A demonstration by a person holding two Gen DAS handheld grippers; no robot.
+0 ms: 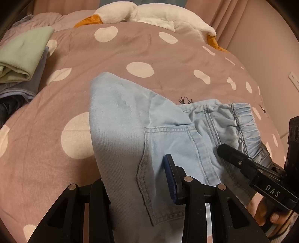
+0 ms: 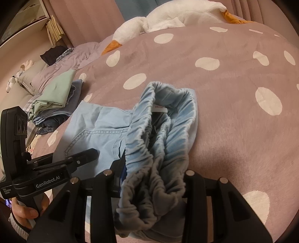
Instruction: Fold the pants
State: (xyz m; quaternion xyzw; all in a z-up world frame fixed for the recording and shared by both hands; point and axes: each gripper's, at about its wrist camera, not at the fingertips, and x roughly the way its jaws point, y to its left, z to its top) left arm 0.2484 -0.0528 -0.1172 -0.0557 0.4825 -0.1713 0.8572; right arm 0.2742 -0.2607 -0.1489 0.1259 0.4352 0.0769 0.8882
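Note:
Light blue denim pants (image 1: 119,119) lie partly gathered on a pink bedspread with white dots (image 1: 149,48). In the left wrist view my left gripper (image 1: 134,179) is shut on the cloth beside the back pocket (image 1: 168,142), which bulges up between the fingers. My right gripper (image 1: 229,153) comes in from the right at the elastic waistband (image 1: 244,119). In the right wrist view the bunched waistband (image 2: 158,134) fills the gap of my right gripper (image 2: 153,173), which is shut on it. My left gripper (image 2: 87,155) lies over the pocket area to the left, with a hand (image 2: 24,211) on its handle.
A stack of folded clothes with a pale green piece on top (image 1: 20,58) (image 2: 56,95) sits at the bed's left. A white plush goose (image 1: 149,15) (image 2: 168,20) lies along the far edge. Pillows (image 2: 28,78) are far left, and a wall (image 1: 271,56) is at the right.

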